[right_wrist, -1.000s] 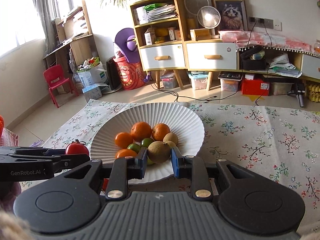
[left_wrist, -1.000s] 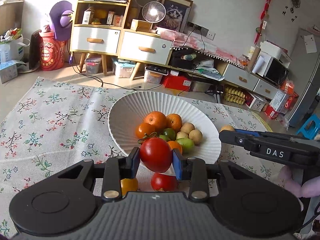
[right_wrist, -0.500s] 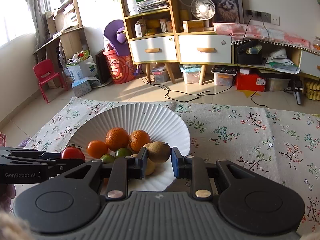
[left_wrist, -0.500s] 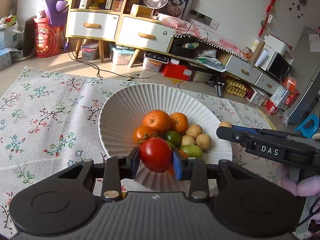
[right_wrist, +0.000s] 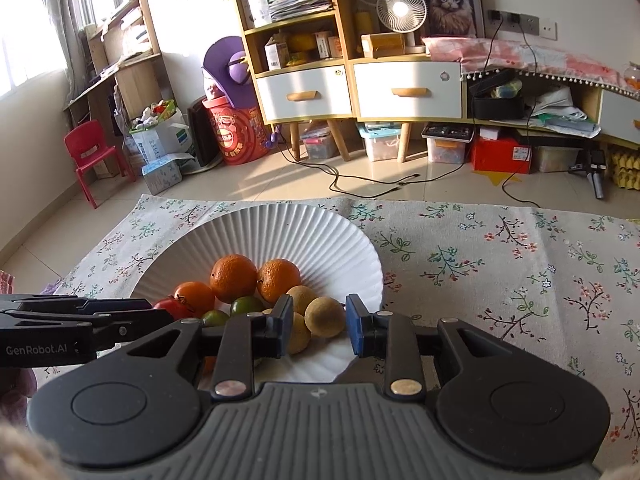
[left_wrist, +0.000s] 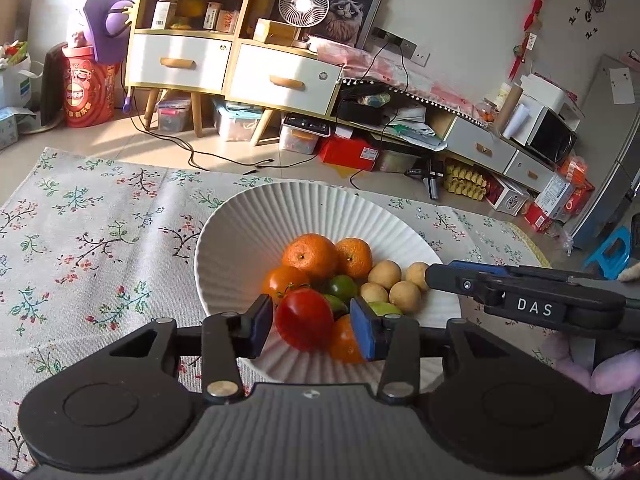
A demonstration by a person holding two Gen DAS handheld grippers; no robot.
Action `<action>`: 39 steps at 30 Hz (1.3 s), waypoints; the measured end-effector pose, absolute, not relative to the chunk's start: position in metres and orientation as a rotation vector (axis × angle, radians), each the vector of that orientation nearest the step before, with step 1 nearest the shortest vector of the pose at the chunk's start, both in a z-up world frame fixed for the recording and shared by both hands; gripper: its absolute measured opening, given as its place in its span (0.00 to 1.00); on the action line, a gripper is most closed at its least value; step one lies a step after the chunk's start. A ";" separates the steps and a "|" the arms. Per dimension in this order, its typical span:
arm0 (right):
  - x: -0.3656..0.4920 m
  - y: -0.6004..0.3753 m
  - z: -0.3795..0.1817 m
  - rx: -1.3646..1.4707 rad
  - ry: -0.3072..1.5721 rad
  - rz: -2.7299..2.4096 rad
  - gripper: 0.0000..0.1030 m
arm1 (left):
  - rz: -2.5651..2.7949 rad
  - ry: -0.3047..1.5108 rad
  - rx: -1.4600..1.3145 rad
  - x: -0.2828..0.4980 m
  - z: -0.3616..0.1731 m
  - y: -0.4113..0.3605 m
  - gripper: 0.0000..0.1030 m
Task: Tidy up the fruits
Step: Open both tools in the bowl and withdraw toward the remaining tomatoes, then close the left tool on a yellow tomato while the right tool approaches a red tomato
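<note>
Floral cloth [left_wrist: 100, 236] covers the desk, and on it stands a white ribbed bowl [left_wrist: 256, 232] heaped with fruit: two mandarins [left_wrist: 310, 256] at the back, a third orange fruit at their left, green limes [left_wrist: 342, 286] in the middle and pale brown longans [left_wrist: 384, 274] on the right side. Beyond the desk lies a tiled floor with trailing cables, a wooden shelf unit with white drawers [left_wrist: 180, 62], a small lit fan [left_wrist: 303, 4] and a cat picture in the upper middle of the frame. A red child's chair [right_wrist: 94, 156] stands at the left of the right wrist view.

In the left wrist view, the left tongs [left_wrist: 314, 326] sit over the bowl's near rim, low in the frame. A red tomato [left_wrist: 304, 318] lies between their blue pads, resting on the fruit pile; the jaws are opening, with a gap showing on each side. In the right wrist view, the right tongs [right_wrist: 318, 326] reach over the near right part of the bowl. One longan [right_wrist: 324, 316] lies between their pads, and these jaws are opening too, clear of it on both sides.
</note>
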State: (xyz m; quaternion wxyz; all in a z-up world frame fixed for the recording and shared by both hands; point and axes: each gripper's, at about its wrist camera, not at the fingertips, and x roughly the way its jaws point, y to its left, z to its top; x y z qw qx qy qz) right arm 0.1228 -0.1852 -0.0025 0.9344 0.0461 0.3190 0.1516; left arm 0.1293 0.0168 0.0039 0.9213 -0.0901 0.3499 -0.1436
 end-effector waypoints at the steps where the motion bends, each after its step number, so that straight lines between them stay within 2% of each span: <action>1: 0.122 -0.186 -0.002 0.095 0.652 0.311 0.28 | -0.296 0.715 -0.179 0.128 0.005 0.016 0.41; 4: 0.119 -0.188 0.003 0.095 0.647 0.309 0.33 | -0.295 0.702 -0.158 0.124 0.008 0.016 0.51; 10: 0.106 -0.188 0.010 0.093 0.632 0.312 0.54 | -0.292 0.692 -0.119 0.112 0.013 0.019 0.69; 18: 0.080 -0.186 0.016 0.089 0.631 0.306 0.75 | -0.245 0.694 -0.080 0.088 0.017 0.034 0.85; 21: 0.068 -0.184 0.017 0.096 0.634 0.311 0.83 | -0.226 0.698 -0.100 0.078 0.015 0.043 0.89; 29: 0.050 -0.176 0.007 0.113 0.637 0.326 0.93 | -0.167 0.705 -0.043 0.063 -0.002 0.054 0.93; 39: 0.042 -0.158 -0.022 0.077 0.658 0.315 0.95 | -0.169 0.689 0.005 0.062 -0.035 0.058 0.93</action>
